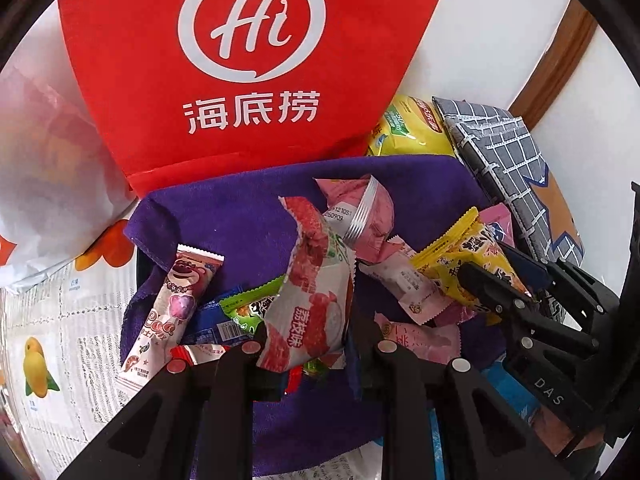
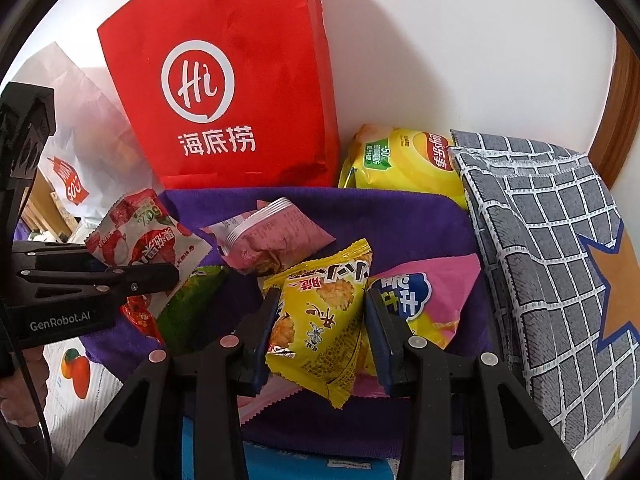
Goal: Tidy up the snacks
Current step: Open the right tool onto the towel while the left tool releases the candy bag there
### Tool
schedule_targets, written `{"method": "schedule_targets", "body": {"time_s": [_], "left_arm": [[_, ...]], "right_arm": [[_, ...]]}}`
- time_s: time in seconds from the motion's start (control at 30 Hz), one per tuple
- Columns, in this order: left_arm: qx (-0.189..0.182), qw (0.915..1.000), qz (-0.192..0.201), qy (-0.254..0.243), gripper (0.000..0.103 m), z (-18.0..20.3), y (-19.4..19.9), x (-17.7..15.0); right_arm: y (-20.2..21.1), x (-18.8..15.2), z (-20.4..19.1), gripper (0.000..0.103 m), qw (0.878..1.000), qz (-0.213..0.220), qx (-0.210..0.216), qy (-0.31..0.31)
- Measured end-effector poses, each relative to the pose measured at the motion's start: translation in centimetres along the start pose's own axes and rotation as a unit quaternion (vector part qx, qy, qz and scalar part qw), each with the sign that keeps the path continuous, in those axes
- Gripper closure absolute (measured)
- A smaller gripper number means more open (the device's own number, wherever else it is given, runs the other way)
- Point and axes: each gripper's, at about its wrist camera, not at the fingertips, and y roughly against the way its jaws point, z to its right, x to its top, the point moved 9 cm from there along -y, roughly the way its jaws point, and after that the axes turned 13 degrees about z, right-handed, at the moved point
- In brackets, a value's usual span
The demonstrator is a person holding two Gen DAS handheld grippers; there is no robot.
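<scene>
Left wrist view: left gripper clamps the lower end of a red-white lychee packet, jaws closed onto it, packet standing up between the fingers. It sits over a purple cloth strewn with snacks: a pink bear bar at left, a green packet and a pink packet behind. Right gripper at right pinches a yellow packet. Red bag stands behind the cloth, chips bag and grey grid bag at back right.

Right wrist view: right gripper holds the yellow packet by its sides, jaws partly closed against it. A pink-blue packet lies just beside it on the purple cloth. Left gripper at left grips the lychee packet. Red bag, chips bag, grid bag behind.
</scene>
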Motion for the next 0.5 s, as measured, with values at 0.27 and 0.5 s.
{"method": "schedule_targets", "body": {"time_s": [0.27, 0.5], "left_arm": [[-0.002, 1.0, -0.003, -0.005, 0.08, 0.3, -0.1, -0.2], [0.004, 0.9999, -0.01, -0.011, 0.074, 0.4, 0.1, -0.2]], "right_arm": [[0.6, 0.1, 0.3, 0.054, 1.0, 0.006, -0.004, -0.001], [1.3, 0.3, 0.6, 0.052, 1.0, 0.01, -0.01, -0.001]]}}
